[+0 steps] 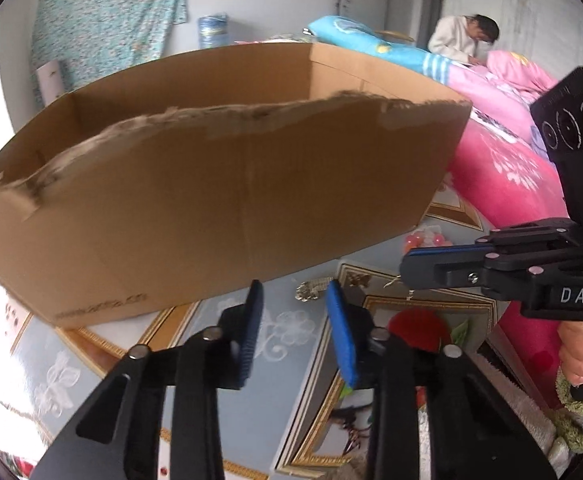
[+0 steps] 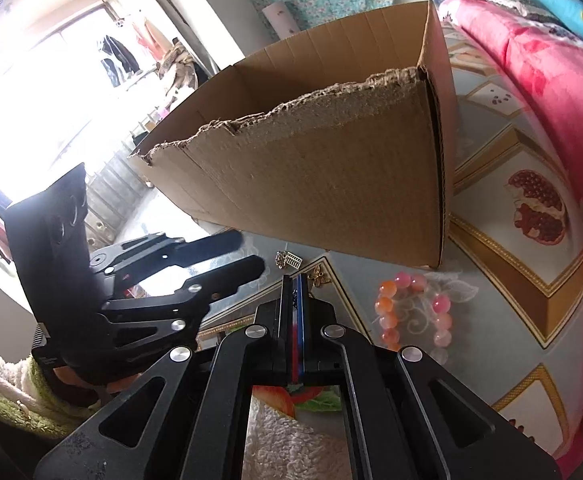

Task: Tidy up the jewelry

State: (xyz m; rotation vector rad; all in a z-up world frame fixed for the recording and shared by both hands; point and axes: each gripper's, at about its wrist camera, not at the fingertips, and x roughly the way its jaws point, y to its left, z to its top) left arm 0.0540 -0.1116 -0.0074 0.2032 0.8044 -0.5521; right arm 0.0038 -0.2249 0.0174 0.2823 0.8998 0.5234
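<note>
My left gripper (image 1: 294, 285) stands open over the patterned table cover (image 1: 63, 364), with nothing between its blue pads. Just past its tips lies a small gold trinket (image 1: 310, 290) in front of the cardboard box (image 1: 251, 184). My right gripper (image 1: 405, 270) is shut, its tip close to the table. A gold butterfly piece (image 2: 319, 278) sits right at the tip of the right gripper (image 2: 296, 278); I cannot tell whether it is pinched. The gold trinket (image 2: 289, 259) lies between both grippers, and the left gripper (image 2: 251, 254) shows at the left. A pink and orange bead bracelet (image 2: 411, 312) lies to the right.
The big open box (image 2: 331, 184) with a torn rim fills the table's far side. A red and pink quilt (image 1: 503, 168) borders the table on the right. A person (image 1: 463, 36) sits at the back. A white fluffy towel (image 2: 291, 440) lies under the right gripper.
</note>
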